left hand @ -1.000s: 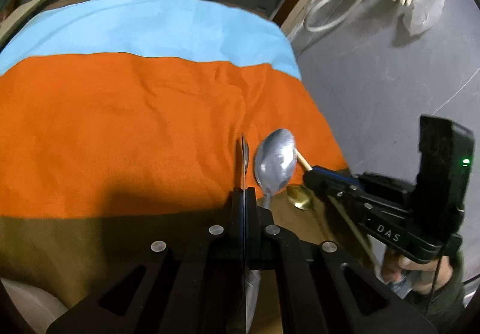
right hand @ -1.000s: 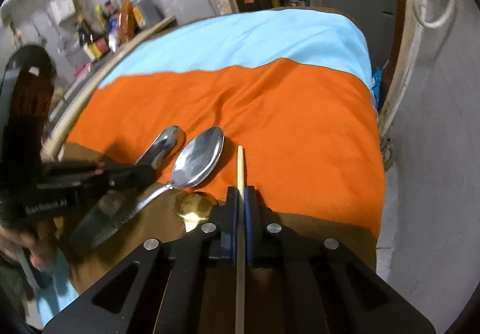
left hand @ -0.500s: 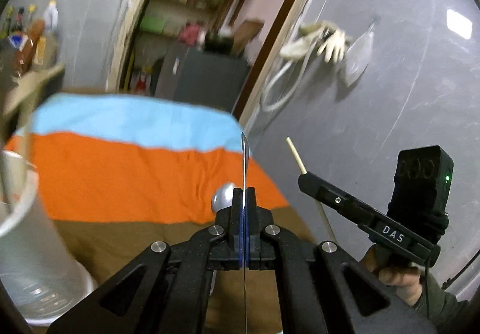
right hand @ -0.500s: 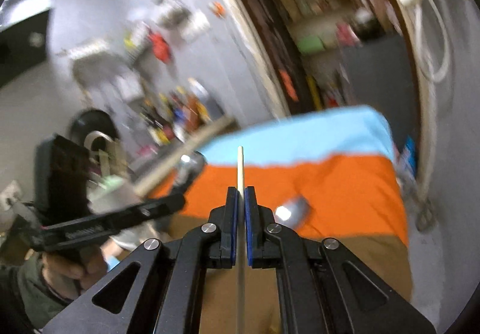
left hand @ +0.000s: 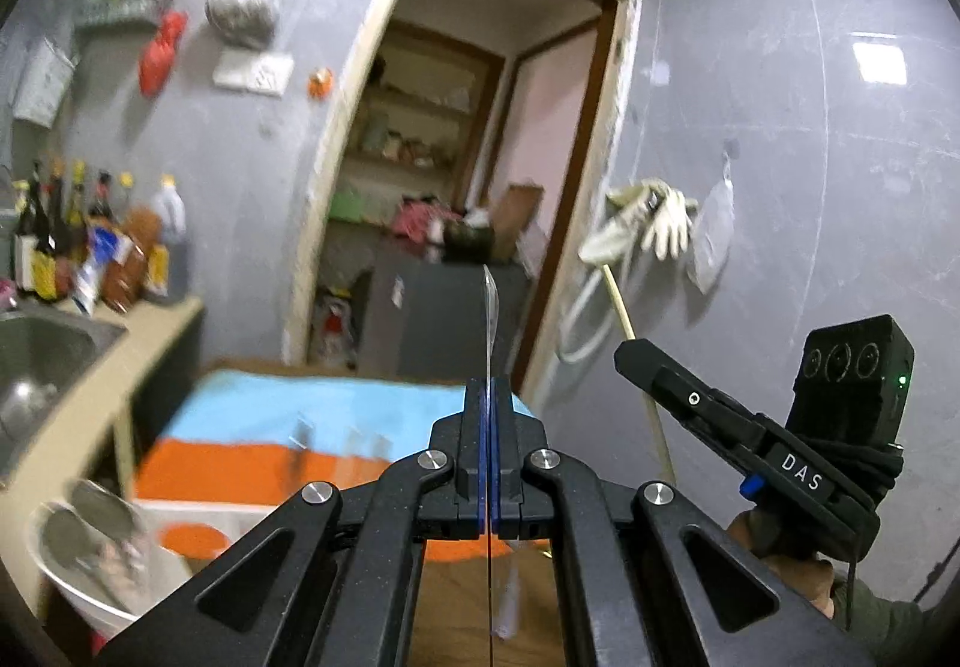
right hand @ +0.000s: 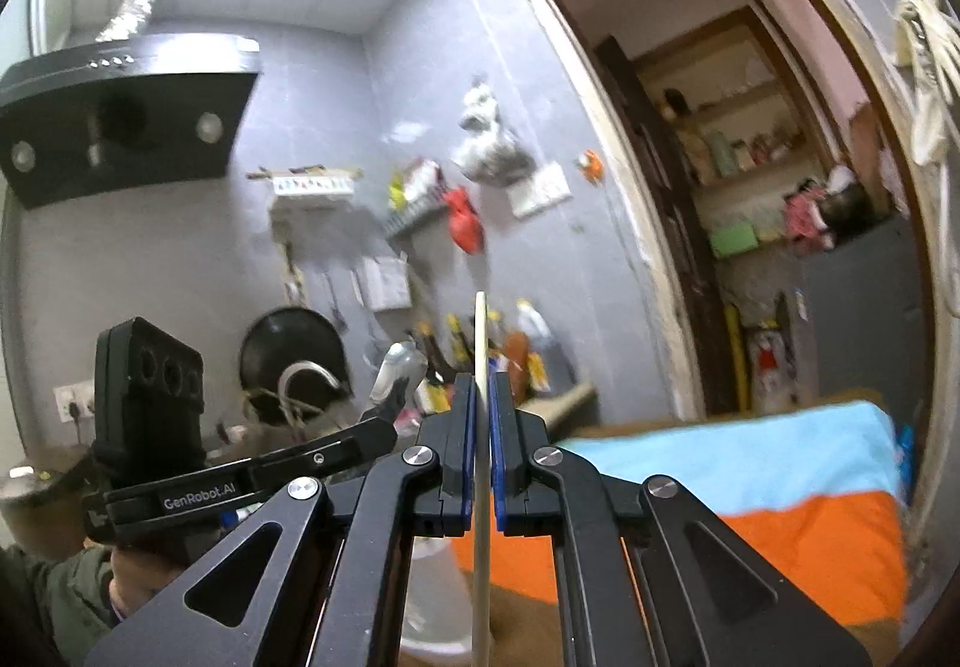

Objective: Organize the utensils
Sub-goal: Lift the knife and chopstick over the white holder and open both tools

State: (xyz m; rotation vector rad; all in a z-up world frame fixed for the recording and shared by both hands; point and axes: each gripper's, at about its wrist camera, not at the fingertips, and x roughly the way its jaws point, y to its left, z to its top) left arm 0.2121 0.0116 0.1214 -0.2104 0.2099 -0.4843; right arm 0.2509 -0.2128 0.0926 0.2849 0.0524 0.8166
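Left gripper [left hand: 487,388] has its jaws pressed together on a metal spoon [left hand: 490,307], seen edge-on — thin blade rising from the jaw tips at frame centre, handle running down between the arms to the bottom edge. Right gripper [right hand: 480,385] has its jaws pinching a wooden chopstick [right hand: 480,331], upright at frame centre, tip above the jaws, shaft dropping out of the bottom of the frame. In the left wrist view the right gripper [left hand: 627,352] shows at lower right with the chopstick [left hand: 621,301] angled up-left from it, a hand [left hand: 780,553] under it. In the right wrist view the left gripper [right hand: 399,388] shows at lower left, the spoon [right hand: 396,361] bowl poking past its tip, blurred. Desk with orange and light blue cloth [left hand: 270,415] sits low in both views — lower centre in the left view, lower right in the right view [right hand: 780,481]. A white container [left hand: 90,577] with utensils in it sits at the lower left of the left view, blurred. Sink [left hand: 42,361] and bottles [left hand: 90,253] at left. Doorway [left hand: 480,157] upper centre; gloves [left hand: 654,223] hang on the wall right of it.
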